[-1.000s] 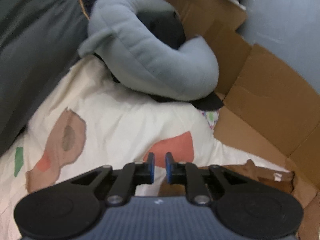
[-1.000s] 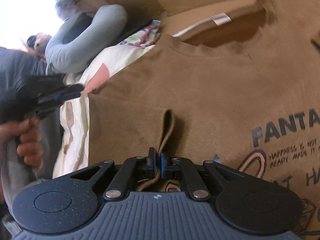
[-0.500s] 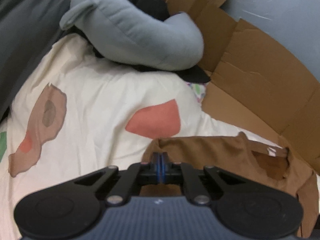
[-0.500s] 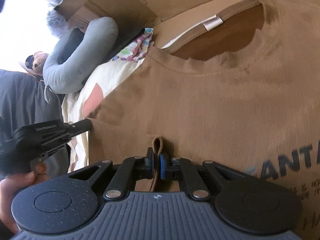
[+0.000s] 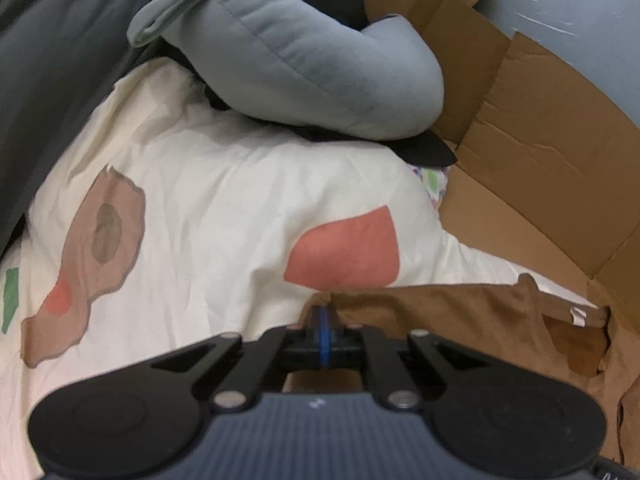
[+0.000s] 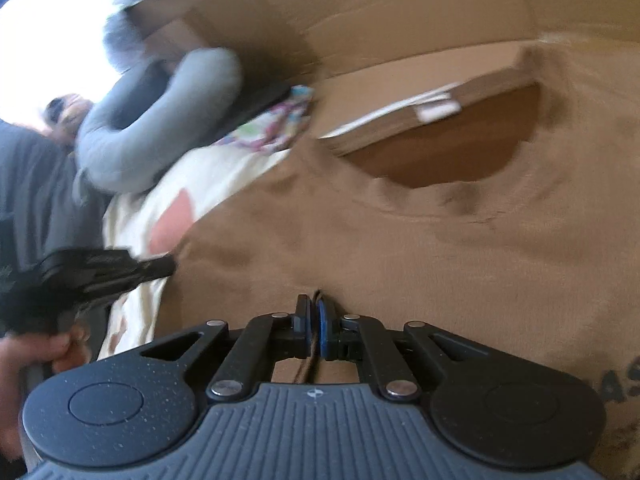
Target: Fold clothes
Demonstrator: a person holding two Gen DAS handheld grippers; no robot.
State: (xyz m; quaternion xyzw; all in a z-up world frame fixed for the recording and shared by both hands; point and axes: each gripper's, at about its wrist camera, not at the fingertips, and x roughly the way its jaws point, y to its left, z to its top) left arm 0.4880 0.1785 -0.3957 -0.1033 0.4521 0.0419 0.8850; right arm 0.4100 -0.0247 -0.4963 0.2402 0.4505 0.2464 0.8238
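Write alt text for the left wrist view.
The left claw is shut on the edge of a brown shirt lying on a cream sheet printed with red and tan shapes. Beyond lie a grey pillow and flattened cardboard.

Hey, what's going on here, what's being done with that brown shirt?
A person is folding a brown T-shirt with two handheld grippers. The left gripper is shut on a corner of the shirt at its edge over the cream patterned bedding. The right gripper is shut on a pinched fold of the same shirt, below the neckline. The shirt lies front up, spread between the bedding and flattened cardboard. A grey pillow sits beyond.
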